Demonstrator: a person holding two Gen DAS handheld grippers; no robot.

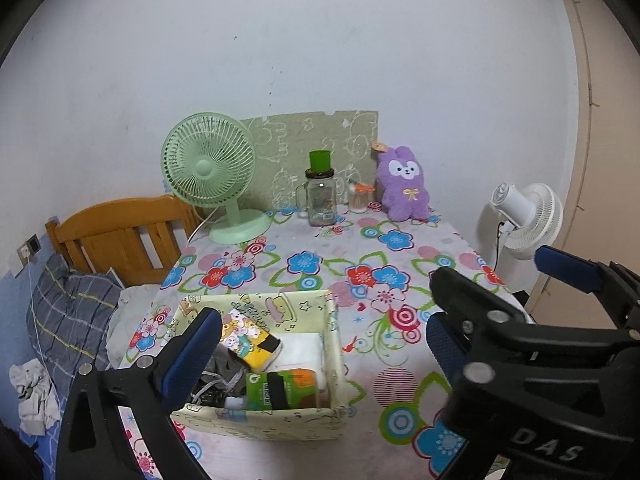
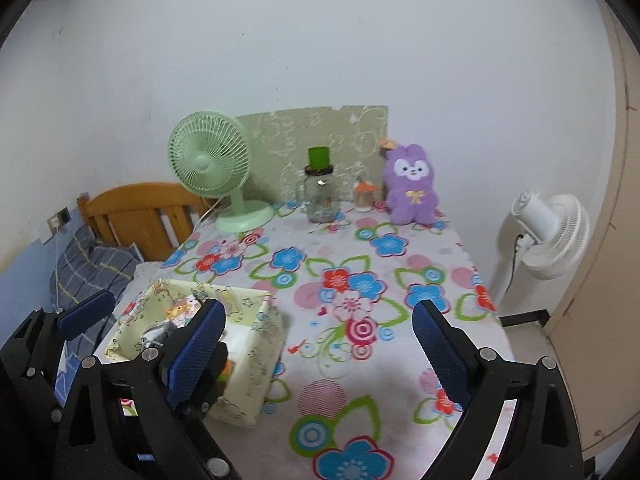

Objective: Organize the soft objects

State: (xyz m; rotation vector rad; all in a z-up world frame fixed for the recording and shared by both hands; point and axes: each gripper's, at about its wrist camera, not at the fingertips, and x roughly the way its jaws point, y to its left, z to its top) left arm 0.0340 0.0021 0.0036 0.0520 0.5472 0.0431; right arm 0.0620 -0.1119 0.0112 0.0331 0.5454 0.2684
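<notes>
I hold both hand-held grippers, left [image 1: 320, 344] and right [image 2: 316, 344], spread apart and empty. The fabric box [image 1: 334, 360] at lower centre already holds several packets; the purple plush rabbit [image 1: 404, 184] waits at the table's [image 1: 400, 384] far edge, not yet stowed.

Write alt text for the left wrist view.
Open left tongs hover over a fabric storage box of soft packets on a floral tablecloth. A purple plush bunny, glass jar and green fan stand by the wall.
</notes>
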